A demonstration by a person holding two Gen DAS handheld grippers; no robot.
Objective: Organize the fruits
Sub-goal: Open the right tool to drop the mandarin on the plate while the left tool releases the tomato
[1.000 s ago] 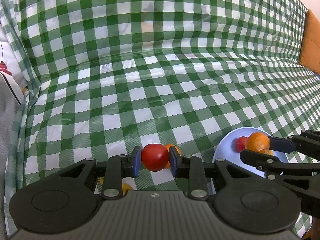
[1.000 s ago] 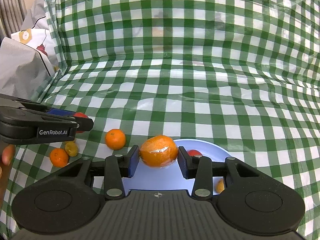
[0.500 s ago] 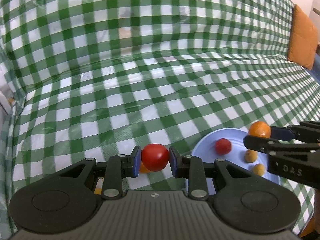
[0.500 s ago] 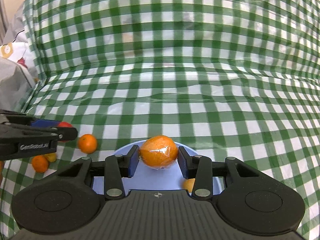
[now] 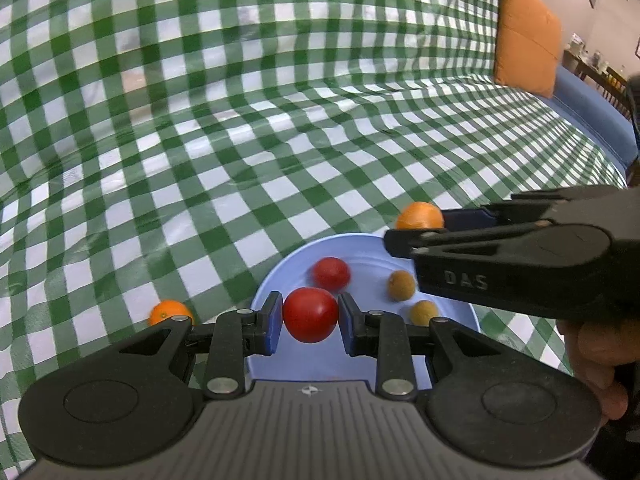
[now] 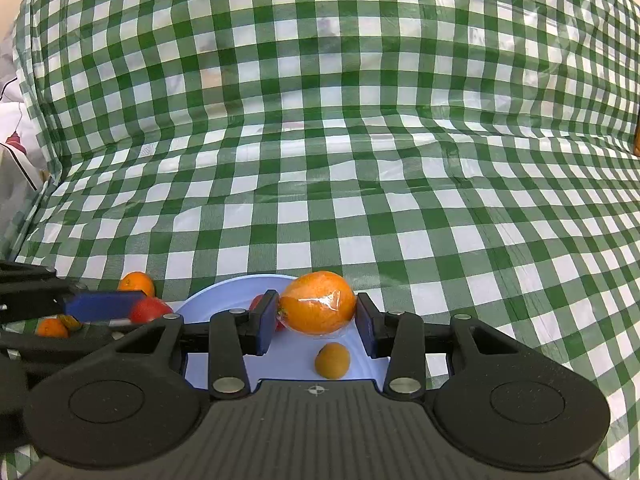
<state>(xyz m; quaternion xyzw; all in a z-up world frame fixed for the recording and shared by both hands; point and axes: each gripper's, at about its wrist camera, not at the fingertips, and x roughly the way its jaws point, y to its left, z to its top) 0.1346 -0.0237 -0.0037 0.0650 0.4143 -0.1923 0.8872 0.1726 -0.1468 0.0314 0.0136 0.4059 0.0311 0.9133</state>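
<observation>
My left gripper (image 5: 309, 316) is shut on a red tomato (image 5: 311, 314) and holds it over the near left part of the light blue plate (image 5: 272, 284). A second red tomato (image 5: 331, 273) and two small brown fruits (image 5: 401, 285) lie on the plate. My right gripper (image 6: 316, 316) is shut on a plastic-wrapped orange (image 6: 319, 302) above the plate (image 6: 216, 300); it also shows in the left wrist view (image 5: 420, 216). One small brown fruit (image 6: 332, 360) lies below it.
The green checked cloth (image 6: 320, 160) covers the surface and rises at the back. Loose oranges lie left of the plate (image 5: 170, 312), (image 6: 137, 283), (image 6: 51, 328). An orange cushion (image 5: 524, 52) sits at the far right. White bags (image 6: 12, 168) stand at the left.
My left gripper has carried the tomato rightward to over the plate. My right gripper has moved with the orange toward the plate's far right edge.
</observation>
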